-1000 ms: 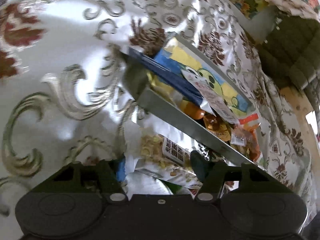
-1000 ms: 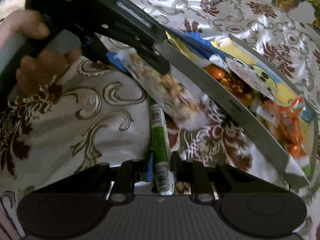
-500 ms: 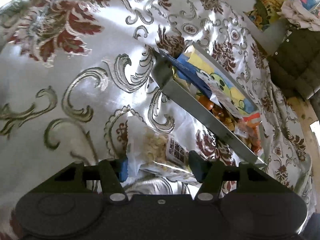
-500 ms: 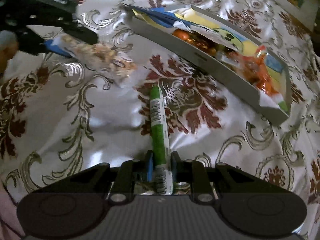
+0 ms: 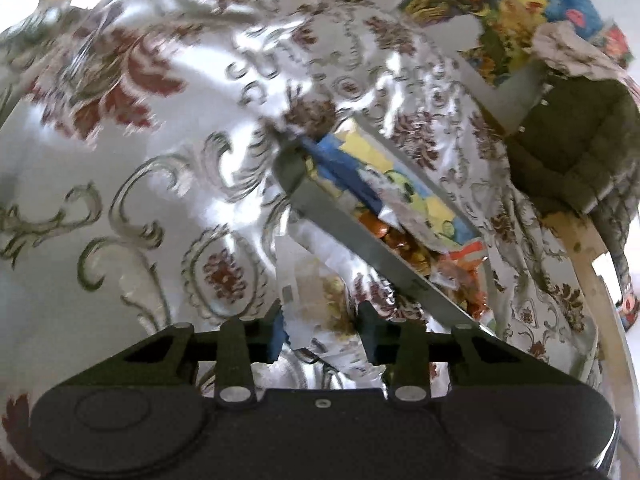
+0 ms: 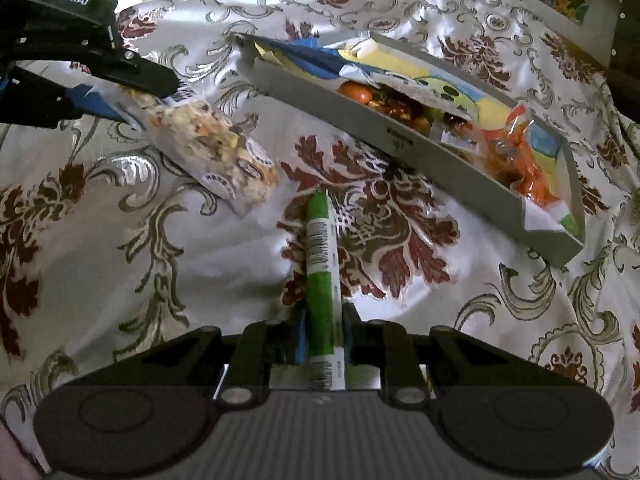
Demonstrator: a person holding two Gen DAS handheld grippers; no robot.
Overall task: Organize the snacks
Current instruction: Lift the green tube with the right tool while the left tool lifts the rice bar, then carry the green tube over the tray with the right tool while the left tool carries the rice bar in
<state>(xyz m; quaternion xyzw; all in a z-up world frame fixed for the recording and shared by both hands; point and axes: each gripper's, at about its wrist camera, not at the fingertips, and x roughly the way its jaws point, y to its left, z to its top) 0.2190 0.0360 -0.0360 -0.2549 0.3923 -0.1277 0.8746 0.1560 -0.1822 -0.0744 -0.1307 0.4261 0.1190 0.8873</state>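
Observation:
My left gripper [image 5: 322, 330] is shut on a clear packet of mixed snacks [image 5: 316, 292] and holds it above the cloth, short of the grey tray [image 5: 360, 240]. The same packet [image 6: 212, 148] hangs from the left gripper [image 6: 132, 92] in the right wrist view. My right gripper [image 6: 323, 330] is shut on a green and white stick snack [image 6: 320, 264] that points toward the tray [image 6: 384, 136]. The tray is full of colourful snack packets.
A shiny white cloth with red and gold flowers [image 6: 120, 240] covers the surface. Wooden chair parts [image 5: 588, 264] and a dark jacket [image 5: 572, 140] stand to the right. A picture board [image 5: 472, 16] lies beyond the tray.
Both grippers have pulled back and up from the tray with their snacks. The tray looks farther away in both views.

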